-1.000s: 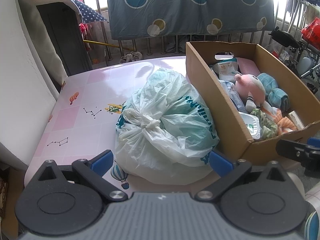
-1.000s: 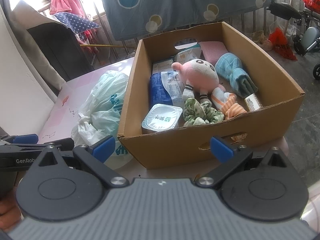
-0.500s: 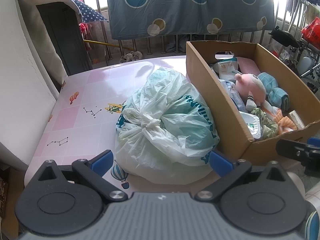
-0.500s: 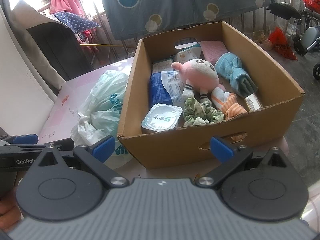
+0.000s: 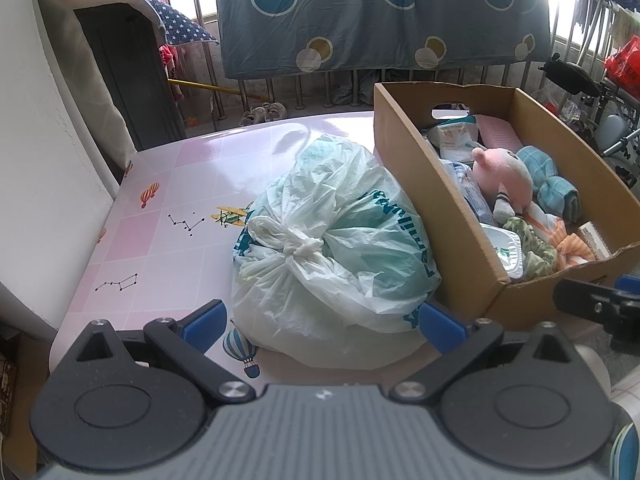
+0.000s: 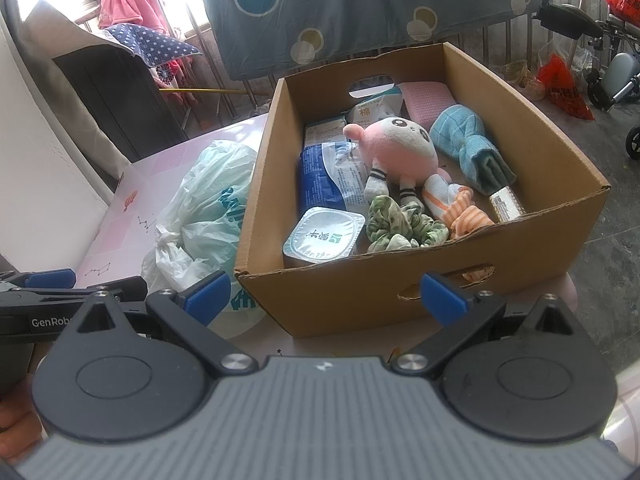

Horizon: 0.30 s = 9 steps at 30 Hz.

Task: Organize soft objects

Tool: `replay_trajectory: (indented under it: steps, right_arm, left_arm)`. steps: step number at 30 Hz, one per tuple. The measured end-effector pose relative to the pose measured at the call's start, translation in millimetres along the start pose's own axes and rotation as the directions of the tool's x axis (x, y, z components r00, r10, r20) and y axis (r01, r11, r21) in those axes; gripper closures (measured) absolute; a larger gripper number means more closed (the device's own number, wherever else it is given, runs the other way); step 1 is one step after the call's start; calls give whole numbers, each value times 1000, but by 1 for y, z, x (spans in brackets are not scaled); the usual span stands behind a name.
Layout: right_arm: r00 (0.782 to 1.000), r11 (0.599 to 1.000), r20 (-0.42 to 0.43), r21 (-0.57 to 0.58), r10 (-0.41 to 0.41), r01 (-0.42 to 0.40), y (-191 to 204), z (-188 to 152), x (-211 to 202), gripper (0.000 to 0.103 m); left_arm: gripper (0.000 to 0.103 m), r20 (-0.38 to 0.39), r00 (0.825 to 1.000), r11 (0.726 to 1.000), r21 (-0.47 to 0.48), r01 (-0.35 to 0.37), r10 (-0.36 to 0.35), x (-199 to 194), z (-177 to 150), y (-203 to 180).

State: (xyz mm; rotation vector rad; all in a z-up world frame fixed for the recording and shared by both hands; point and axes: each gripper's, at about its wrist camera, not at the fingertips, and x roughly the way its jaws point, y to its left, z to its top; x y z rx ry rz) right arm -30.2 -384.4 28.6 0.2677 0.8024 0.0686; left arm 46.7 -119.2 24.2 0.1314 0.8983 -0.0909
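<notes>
The left gripper hangs with its blue-tipped fingers spread wide and empty, a knotted white-and-teal plastic bag lying on the pink table just ahead between them. The right gripper is likewise spread and holds nothing, facing the near wall of a cardboard box just in front. Inside, ahead of it, lie a pink plush doll, a green scrunchie, a blue towel, an orange-striped sock and a sealed tub.

- A tied plastic bag is set on the bench, touching the left wall of a cardboard box.
- In the box, a plush doll is laid centrally, with a scrunchie before it and a folded towel to its right.
</notes>
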Motion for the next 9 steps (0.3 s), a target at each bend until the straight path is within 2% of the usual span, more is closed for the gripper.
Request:
replay_trajectory:
  steps: [9]
  right_arm:
    - [1000,1000,2,1,1,-1,0,0,0,1]
  left_arm:
    - [0,-3,1000,1000,-5,-2,2,0,0,2]
